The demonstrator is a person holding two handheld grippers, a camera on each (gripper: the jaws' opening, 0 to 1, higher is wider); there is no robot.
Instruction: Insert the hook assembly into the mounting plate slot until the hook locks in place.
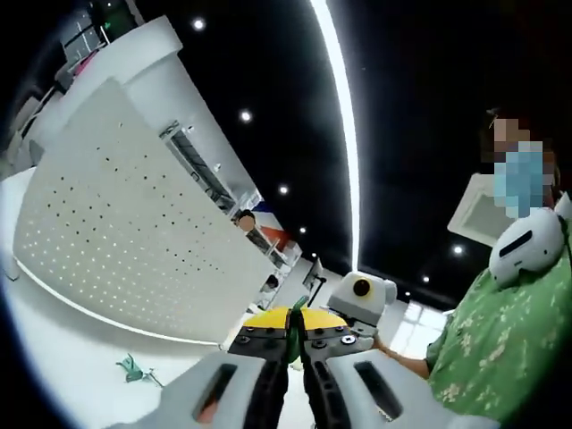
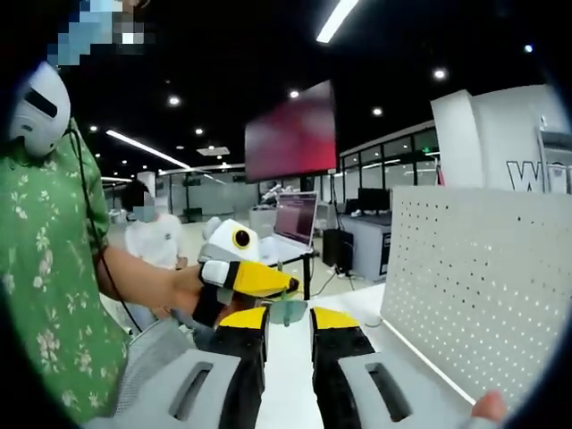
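Observation:
In the left gripper view my left gripper (image 1: pixel 296 323) is shut on a thin green hook piece (image 1: pixel 298 315) that sticks up between its yellow tips. The white pegboard mounting plate (image 1: pixel 134 223) stands to the left, some way off. The right gripper (image 1: pixel 362 295) sits just behind my jaws, held by a hand. In the right gripper view my right gripper (image 2: pixel 288 320) has its jaws a little apart, with a translucent green piece (image 2: pixel 288 310) spanning the gap. The left gripper (image 2: pixel 255 279) comes in from the left, close above it. The pegboard (image 2: pixel 474 277) rises at the right.
Another green hook (image 1: pixel 134 368) lies on the white table (image 1: pixel 54 357) in front of the pegboard. A person in a green patterned shirt (image 2: pixel 45 295) stands close by. Further back are another person (image 2: pixel 154 237) and a laptop (image 2: pixel 293 219).

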